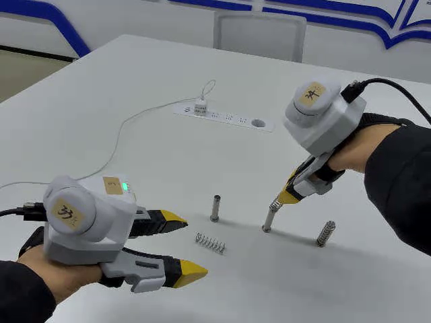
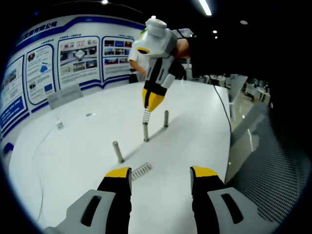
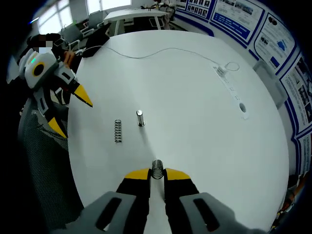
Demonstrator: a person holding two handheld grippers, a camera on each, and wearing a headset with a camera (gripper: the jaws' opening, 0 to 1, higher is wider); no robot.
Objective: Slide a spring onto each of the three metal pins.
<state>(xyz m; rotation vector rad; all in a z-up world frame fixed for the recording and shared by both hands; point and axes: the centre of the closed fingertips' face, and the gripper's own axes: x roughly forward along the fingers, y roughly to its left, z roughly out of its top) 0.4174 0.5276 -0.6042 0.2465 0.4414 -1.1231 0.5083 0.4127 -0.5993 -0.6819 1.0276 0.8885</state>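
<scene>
My right gripper [image 1: 284, 198] is clenched on a spring [image 1: 275, 204], whose lower end meets the top of the middle pin [image 1: 268, 221]. The pin looks slightly tilted in the head view, so I judge I should line the coil's axis up with the pin's. Then I'd ease it down without side push and let go only once several turns are over the tip. My left gripper [image 1: 183, 243] hangs released, jaws wide apart, near the loose spring [image 1: 210, 242] lying on the white table [image 1: 135, 155] close to the bare pin [image 1: 215, 207]. The right-hand pin [image 1: 326, 233] already wears its spring. Each gripper carries a tan sticker [image 1: 312, 94] with a dark mark I can't read, and the wall posters [image 2: 80, 56] are too small to read.
</scene>
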